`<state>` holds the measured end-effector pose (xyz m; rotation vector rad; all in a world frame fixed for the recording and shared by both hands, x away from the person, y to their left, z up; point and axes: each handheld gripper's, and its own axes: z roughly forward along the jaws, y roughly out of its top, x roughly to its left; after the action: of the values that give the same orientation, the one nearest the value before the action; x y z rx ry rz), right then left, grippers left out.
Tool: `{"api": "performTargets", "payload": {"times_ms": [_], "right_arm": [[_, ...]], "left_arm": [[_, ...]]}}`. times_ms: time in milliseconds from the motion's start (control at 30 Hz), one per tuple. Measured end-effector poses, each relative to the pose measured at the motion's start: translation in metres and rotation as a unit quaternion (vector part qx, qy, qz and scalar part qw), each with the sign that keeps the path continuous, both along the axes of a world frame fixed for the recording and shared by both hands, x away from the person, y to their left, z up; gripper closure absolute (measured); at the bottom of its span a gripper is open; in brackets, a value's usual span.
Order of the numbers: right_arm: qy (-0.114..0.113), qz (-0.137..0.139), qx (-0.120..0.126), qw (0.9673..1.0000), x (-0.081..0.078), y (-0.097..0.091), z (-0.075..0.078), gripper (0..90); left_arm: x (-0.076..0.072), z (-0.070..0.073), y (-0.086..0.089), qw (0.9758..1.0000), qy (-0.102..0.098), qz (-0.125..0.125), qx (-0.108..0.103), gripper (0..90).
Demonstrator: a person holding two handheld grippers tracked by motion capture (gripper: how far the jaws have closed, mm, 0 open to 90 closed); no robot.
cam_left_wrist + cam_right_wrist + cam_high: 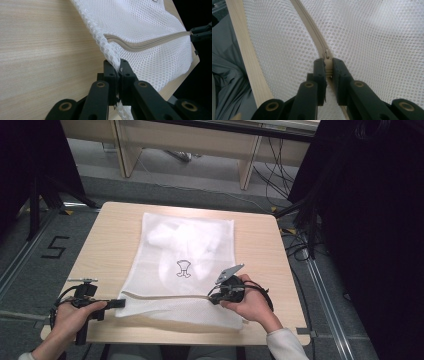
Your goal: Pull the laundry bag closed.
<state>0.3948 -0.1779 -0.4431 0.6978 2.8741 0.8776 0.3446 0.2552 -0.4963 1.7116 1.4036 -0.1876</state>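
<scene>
High view is showing a white mesh laundry bag (187, 265) lying flat on the wooden bench (105, 245), with a zipper (165, 296) running along its near edge. At the left, the left gripper (120, 303) is pinching the bag's near left corner; in the left gripper view its jaws are sitting closed on the mesh hem just below the zipper's end. Further right, the right gripper (212, 298) is sitting on the zipper line, and in the right gripper view its jaws are clamping the zipper slider (328, 55), with the tape running away ahead of them.

As a judgement, the work in hand is sliding the zipper while the left gripper is anchoring the bag. The main risk is the slider's small pull slipping out of the right jaws if the pull goes off the zipper's line. Loose mesh could also be bunching and jamming in the teeth should the left hold slacken, or the whole bag could be dragging across the bench.
</scene>
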Motion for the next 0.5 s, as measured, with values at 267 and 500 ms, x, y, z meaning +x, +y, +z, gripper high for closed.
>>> {"api": "performTargets", "payload": {"times_ms": [267, 500], "right_arm": [[0.003, -0.004, 0.004, 1.0000, -0.001, -0.004, 0.000, 82.8], [0.009, -0.015, -0.001, 0.9998, -0.002, -0.011, -0.001, 82.8]], "left_arm": [[0.000, 0.000, 0.000, 1.0000, -0.001, 0.002, 0.004, 85.9], [0.000, -0.001, 0.001, 1.0000, 0.000, -0.002, 0.004, 85.9]]}}
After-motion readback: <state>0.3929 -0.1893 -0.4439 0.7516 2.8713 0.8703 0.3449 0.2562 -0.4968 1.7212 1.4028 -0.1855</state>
